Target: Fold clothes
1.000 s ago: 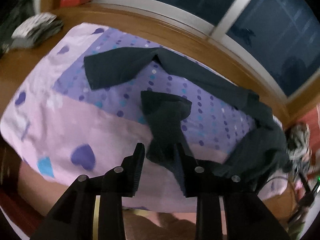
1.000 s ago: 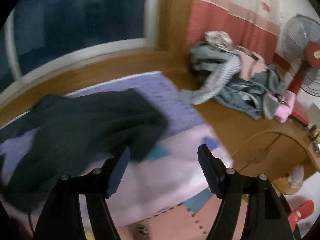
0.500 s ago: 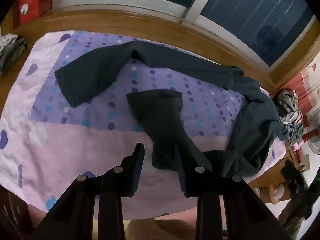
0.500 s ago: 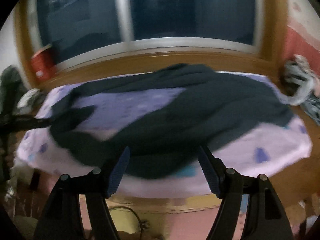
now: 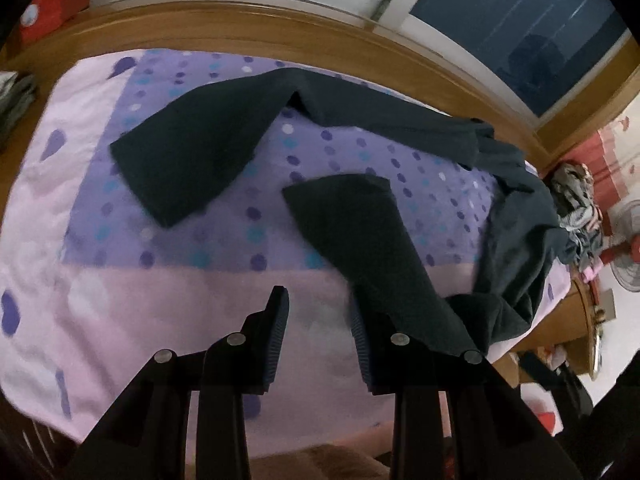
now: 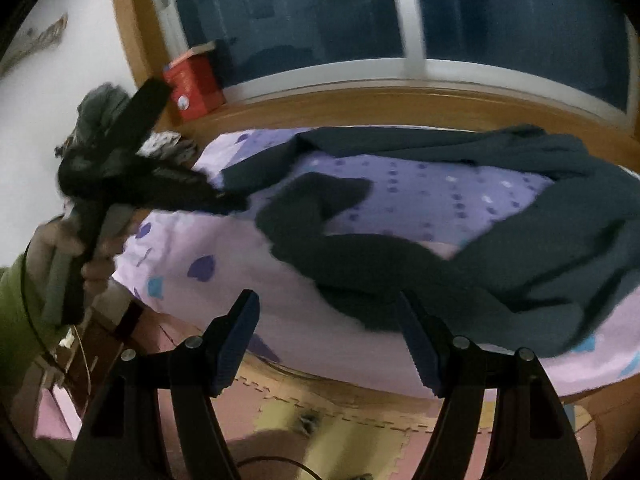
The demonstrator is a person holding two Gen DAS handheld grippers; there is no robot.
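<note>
Right now a pair of dark trousers [image 5: 360,128] lies sprawled on the bed [image 5: 120,304], over a lilac sheet with purple dots and hearts; the window [image 5: 520,20] runs along the far side. Seen from the left wrist, one leg runs from the waist at 3 o'clock toward 10 o'clock and bends back on itself, while the other leg [image 5: 360,232] points toward 12 o'clock from just above the fingers. The waist end is bunched at the 3 o'clock edge of the bed. The left gripper [image 5: 318,334] hovers over bare sheet, its fingers somewhat apart with nothing between them; the near leg passes just beside its right finger, or over it, I cannot tell which. The right gripper [image 6: 328,340] has its fingers wide apart and empty, hanging at the near edge of the bed, with the crumpled seat of the trousers just beyond its right finger. The step in hand looks like getting a hold on the garment to straighten it before any fold. To do it well, each gripper should take a clean single edge, one at the waistband and one at a hem, pinch through both layers, then draw the legs out flat and lay one on the other.
</note>
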